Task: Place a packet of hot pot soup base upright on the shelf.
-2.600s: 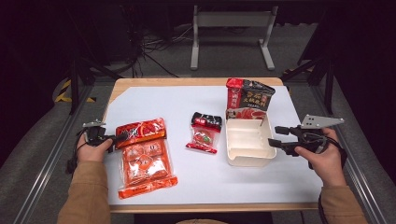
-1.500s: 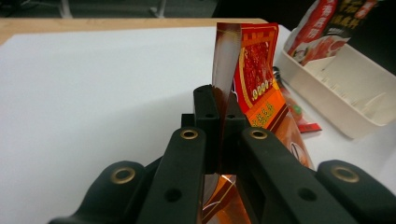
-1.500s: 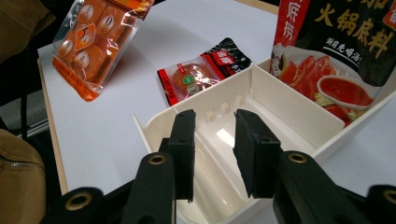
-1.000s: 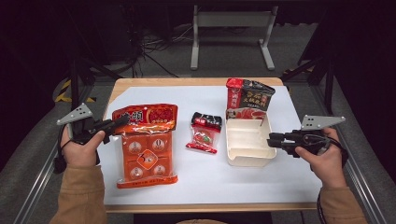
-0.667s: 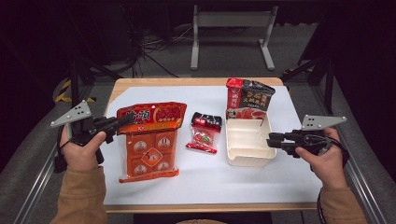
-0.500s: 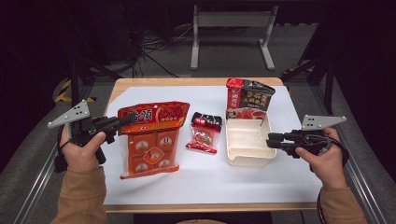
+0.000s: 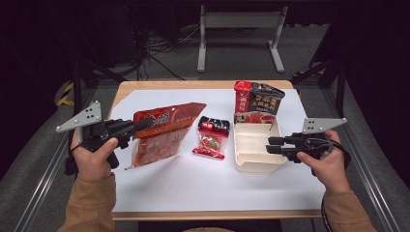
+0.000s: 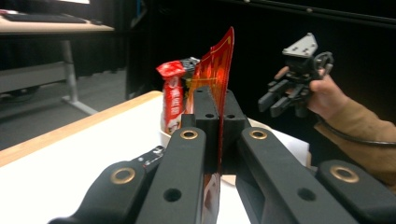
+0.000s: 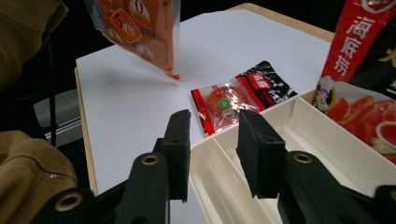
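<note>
My left gripper [image 7: 143,125] is shut on the top edge of a large orange-red snack packet [image 7: 164,135] and holds it up over the table's left half, its lower end hanging near the white sheet. In the left gripper view the jaws [image 8: 218,116] pinch the packet [image 8: 219,56] edge-on. My right gripper [image 7: 270,144] is at the right rim of a white divided tray [image 7: 254,163]. Its jaws [image 9: 215,149] have just been opening and straddle the tray's wall [image 9: 205,144] without pressing on it. A small red and black sachet [image 7: 211,137] lies flat between packet and tray.
A red packet [image 7: 241,96] and a black packet [image 7: 266,99] stand at the tray's far end, with a tomato-print pouch [image 7: 254,117] lying in the tray. A white sheet [image 7: 203,183] covers the wooden table [image 7: 193,84]. Metal rails run along both sides.
The left gripper has lifted the big packet off the table and raised it, so it now hangs tilted. The right gripper stayed at the tray's rim and its jaws spread a little.
</note>
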Action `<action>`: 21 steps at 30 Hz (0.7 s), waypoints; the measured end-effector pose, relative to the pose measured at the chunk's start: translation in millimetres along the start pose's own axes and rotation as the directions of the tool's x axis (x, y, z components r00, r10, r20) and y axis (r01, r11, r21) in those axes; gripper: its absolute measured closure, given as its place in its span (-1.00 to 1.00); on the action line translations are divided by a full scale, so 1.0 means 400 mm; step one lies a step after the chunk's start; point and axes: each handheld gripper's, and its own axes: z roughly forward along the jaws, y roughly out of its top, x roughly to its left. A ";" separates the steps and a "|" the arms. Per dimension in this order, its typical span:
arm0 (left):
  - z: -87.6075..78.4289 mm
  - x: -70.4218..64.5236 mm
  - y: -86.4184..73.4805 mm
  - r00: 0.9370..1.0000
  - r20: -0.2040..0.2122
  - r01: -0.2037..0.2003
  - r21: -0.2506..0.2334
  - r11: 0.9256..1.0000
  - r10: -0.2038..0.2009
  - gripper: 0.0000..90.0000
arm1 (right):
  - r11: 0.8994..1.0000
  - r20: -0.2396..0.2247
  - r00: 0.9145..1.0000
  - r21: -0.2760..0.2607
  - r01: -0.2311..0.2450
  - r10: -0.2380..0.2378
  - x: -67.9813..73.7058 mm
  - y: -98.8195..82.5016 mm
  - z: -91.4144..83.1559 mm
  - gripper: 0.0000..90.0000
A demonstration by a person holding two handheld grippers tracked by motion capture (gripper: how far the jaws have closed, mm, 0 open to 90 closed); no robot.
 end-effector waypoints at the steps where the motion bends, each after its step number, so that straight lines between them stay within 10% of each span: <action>1: 0.002 -0.001 0.002 1.000 0.006 -0.004 0.000 1.000 0.004 1.00 | 1.000 -0.005 1.000 -0.005 0.002 -0.002 0.002 0.004 0.005 0.34; 21: 0.080 -0.048 0.032 0.997 0.068 -0.032 -0.031 0.999 0.034 1.00 | 0.984 -0.023 0.992 -0.136 0.118 -0.122 0.044 0.072 0.131 -0.26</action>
